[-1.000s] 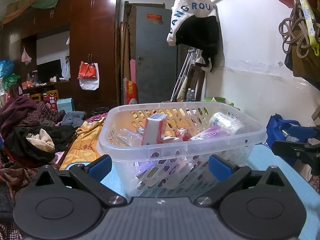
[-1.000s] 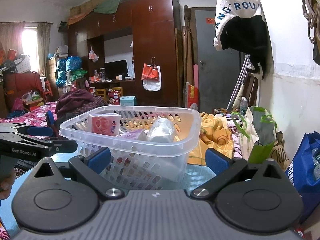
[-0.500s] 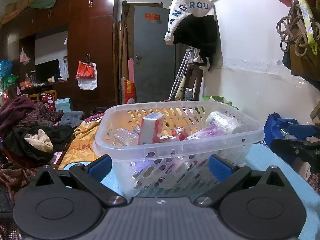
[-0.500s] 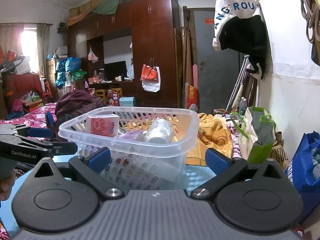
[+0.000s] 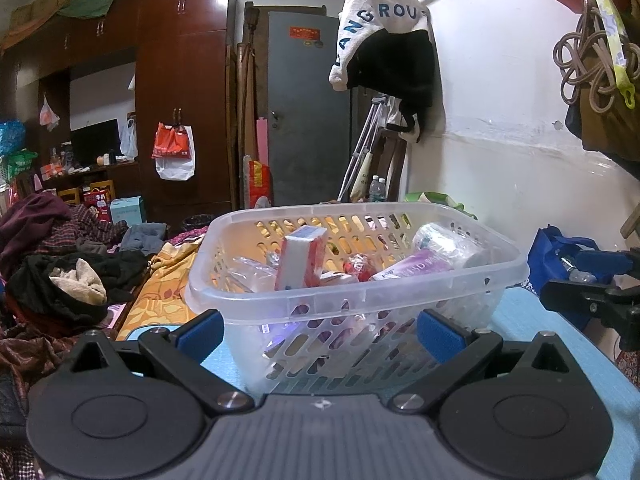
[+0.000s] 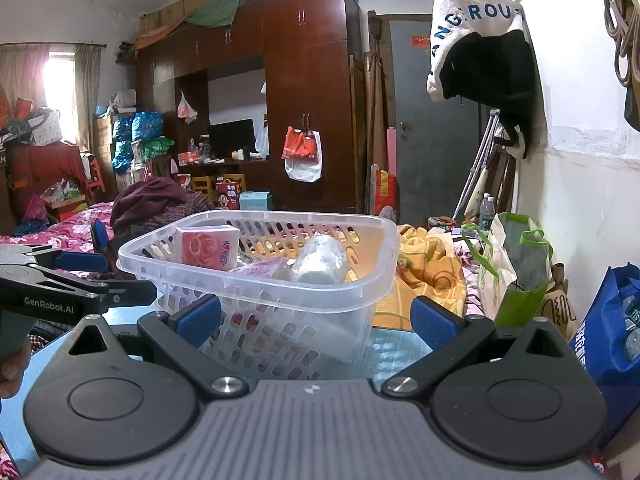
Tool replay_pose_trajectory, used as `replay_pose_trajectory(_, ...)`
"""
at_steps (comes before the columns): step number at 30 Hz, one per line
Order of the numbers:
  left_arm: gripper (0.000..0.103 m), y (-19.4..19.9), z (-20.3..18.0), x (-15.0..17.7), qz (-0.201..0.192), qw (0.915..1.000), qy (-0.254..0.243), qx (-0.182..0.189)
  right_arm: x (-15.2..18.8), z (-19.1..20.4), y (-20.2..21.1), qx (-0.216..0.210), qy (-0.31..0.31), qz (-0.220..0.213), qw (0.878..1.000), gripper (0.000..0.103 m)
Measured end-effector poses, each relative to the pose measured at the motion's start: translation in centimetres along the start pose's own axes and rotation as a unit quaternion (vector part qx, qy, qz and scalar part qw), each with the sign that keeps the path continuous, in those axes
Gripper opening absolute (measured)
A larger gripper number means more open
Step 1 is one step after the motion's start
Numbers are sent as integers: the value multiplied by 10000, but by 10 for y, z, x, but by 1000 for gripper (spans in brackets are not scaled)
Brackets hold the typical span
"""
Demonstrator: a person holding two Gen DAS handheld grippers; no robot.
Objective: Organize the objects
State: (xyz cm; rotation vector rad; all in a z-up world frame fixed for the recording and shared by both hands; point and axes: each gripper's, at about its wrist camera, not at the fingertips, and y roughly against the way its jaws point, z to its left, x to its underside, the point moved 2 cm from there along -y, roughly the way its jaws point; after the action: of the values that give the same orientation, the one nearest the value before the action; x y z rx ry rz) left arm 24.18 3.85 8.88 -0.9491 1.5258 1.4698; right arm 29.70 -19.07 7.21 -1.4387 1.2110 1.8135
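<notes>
The bench (image 5: 532, 320) has a pale blue top, and 1 clear plastic basket (image 5: 360, 292) stands directly on it. Beyond the bench's far edge, a bed (image 6: 68, 228) carries heaped clothes (image 5: 60, 240).

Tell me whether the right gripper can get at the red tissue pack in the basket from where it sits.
Probably yes, from above: the right gripper is open and empty, and the red tissue pack stands above the rim. Straight ahead, the basket wall blocks it.
</notes>
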Motion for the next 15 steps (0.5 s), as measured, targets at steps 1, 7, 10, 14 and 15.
replay_pose_trajectory(1,103,0,0,0,0,10000,-1,-2,0,0,0,1,-2,-4,10000,103)
replay_pose_trajectory(7,103,0,0,0,3,10000,-1,-3,0,0,0,0,-7,0,10000,103)
replay_pose_trajectory(10,103,0,0,0,3,10000,2,-3,0,-1,0,3,-9,-2,10000,103)
replay_pose_trajectory(14,103,0,-1,1,8,10000,6,2,0,-1,0,-3,-10,1,10000,103)
replay_pose_trajectory(15,103,0,-1,1,7,10000,8,1,0,-1,0,-3,-9,1,10000,103)
